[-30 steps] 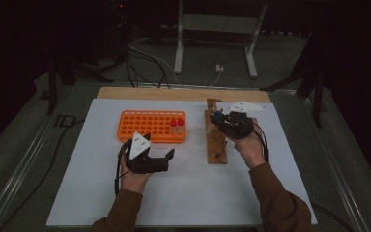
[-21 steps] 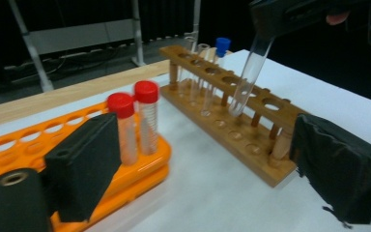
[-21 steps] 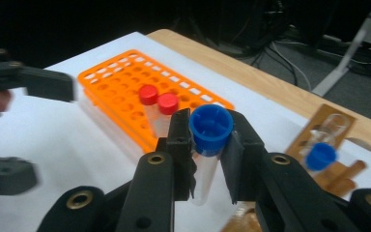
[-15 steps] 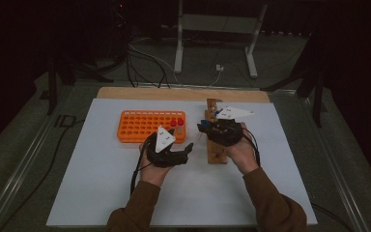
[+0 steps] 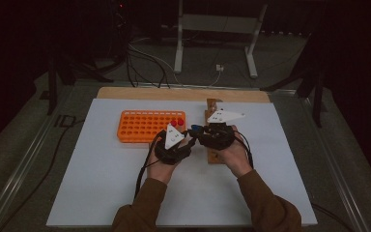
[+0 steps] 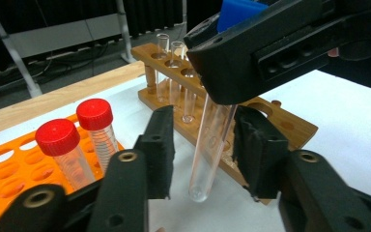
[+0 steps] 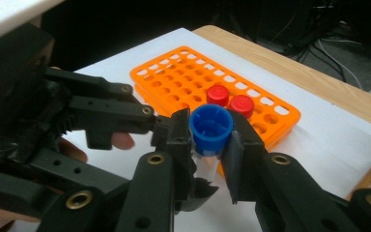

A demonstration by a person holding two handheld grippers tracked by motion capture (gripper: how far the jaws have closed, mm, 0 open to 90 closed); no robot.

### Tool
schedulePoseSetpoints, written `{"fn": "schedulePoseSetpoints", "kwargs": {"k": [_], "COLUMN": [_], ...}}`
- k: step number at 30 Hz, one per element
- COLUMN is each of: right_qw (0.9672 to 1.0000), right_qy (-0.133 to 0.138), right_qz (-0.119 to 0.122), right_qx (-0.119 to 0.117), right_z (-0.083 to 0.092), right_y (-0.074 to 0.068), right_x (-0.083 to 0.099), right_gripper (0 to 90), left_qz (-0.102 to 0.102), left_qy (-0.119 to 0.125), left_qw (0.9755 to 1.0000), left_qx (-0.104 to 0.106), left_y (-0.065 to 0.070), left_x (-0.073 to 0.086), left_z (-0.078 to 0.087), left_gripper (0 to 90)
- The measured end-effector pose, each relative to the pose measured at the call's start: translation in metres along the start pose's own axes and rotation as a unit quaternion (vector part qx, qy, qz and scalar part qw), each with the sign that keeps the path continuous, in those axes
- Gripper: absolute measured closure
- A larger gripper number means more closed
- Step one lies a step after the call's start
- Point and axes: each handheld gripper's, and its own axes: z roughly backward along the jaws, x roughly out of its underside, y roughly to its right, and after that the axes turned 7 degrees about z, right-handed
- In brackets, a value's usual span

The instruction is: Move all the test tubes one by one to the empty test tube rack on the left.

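A clear test tube (image 6: pixel 211 145) with a blue cap (image 7: pixel 210 128) hangs upright, my right gripper (image 7: pixel 207 145) shut on it just below the cap. In the high view both grippers meet mid-table, the left gripper (image 5: pixel 191 137) right beside the right gripper (image 5: pixel 198 130). My left gripper (image 6: pixel 200 140) has its jaws around the tube's lower half. They have just been closing, with a gap still on the left pad's side. Behind stand an orange rack (image 5: pixel 140 126) holding two red-capped tubes (image 6: pixel 94 116) and a wooden rack (image 6: pixel 280 121) holding empty glass tubes (image 6: pixel 174 63).
Everything sits on a white mat (image 5: pixel 101 179) over a wooden tabletop (image 5: pixel 174 93). Cables and a metal stand (image 5: pixel 217 29) lie on the floor beyond the far edge. The mat's left side and near strip are bare.
My left gripper has travelled right across the mat to the right gripper, and its jaws have narrowed around the tube. The right gripper has shifted left off the wooden rack with the tube.
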Motion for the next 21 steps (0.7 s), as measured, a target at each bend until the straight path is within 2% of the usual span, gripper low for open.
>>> {"fn": "schedulePoseSetpoints", "kwargs": {"k": [7, 13, 14, 18, 21], "right_qw": [1.0000, 1.0000, 1.0000, 0.9998, 0.9995], "right_qy": [0.001, 0.001, 0.001, 0.007, 0.012], "right_qz": [-0.002, -0.005, -0.005, -0.008, -0.022], "right_qx": [-0.004, -0.006, -0.007, -0.015, -0.018], "right_z": [-0.0005, -0.0002, -0.0002, 0.0017, 0.0042], "right_y": [-0.0001, 0.0007, 0.0008, 0.0012, 0.0045], "right_x": [0.0009, 0.0020, 0.0022, 0.0040, 0.0055], "right_gripper": [75.3, 74.9, 72.8, 52.4, 38.9], "left_qz": [-0.004, -0.013, -0.011, -0.006, -0.003], "left_qy": [0.006, 0.005, 0.005, 0.005, 0.004], "left_qw": [0.9999, 0.9998, 0.9998, 0.9999, 1.0000], "left_qx": [0.009, 0.016, 0.016, 0.011, 0.004], "left_y": [0.0007, 0.0027, 0.0023, -0.0021, -0.0058], "left_x": [0.0001, 0.0008, 0.0008, 0.0006, 0.0006], "left_z": [-0.0001, -0.0009, -0.0010, -0.0006, 0.0003], "left_gripper": [72.6, 76.4, 76.6, 76.9, 77.0]}}
